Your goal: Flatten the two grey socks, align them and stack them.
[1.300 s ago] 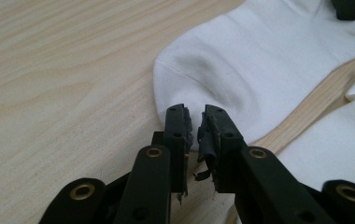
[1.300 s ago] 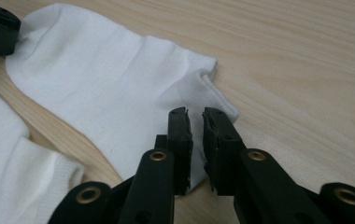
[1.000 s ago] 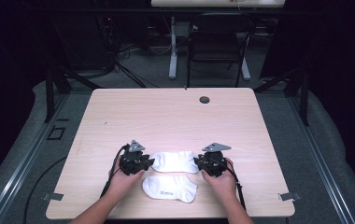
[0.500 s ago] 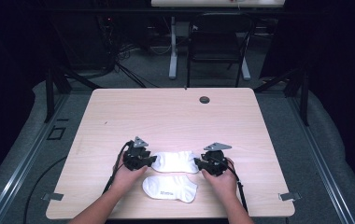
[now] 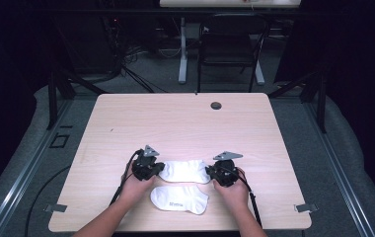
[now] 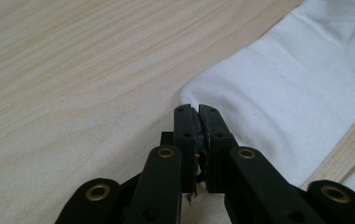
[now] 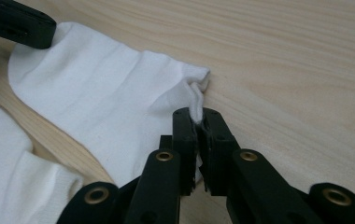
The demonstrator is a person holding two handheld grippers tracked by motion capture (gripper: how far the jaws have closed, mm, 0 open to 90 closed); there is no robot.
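While both grippers sit low on the pale wooden table (image 5: 185, 123), near its front edge, a white sock (image 5: 184, 171) lies stretched flat between them, and a second white sock (image 5: 179, 199) lies just in front of it, closer to the person, with faint lettering on its side. The left gripper (image 5: 157, 170) sits at the left end of the far sock; in the left gripper view its jaws are pressed together with only a hairline between the pads, right at the rounded edge of the sock (image 6: 283, 93), and I cannot tell whether any cloth is caught between them. The right gripper (image 5: 210, 172) is at the sock's other end; in the right gripper view its jaws are closed on a small pinch of the sock's hem (image 7: 195, 100), which puckers up out of the jaw tips while the rest of the sock (image 7: 105, 112) lies smooth toward the other gripper's black jaw (image 7: 21, 23) at the far end. A corner of the nearer sock (image 7: 7, 186) shows at that view's lower left. Compared with half a second and a second ago, little differs: the hands, grippers and both socks keep the same places, with the left gripper drawn in slightly toward the sock's end. A small dark round fitting (image 5: 216, 105) sits near the table's far edge.
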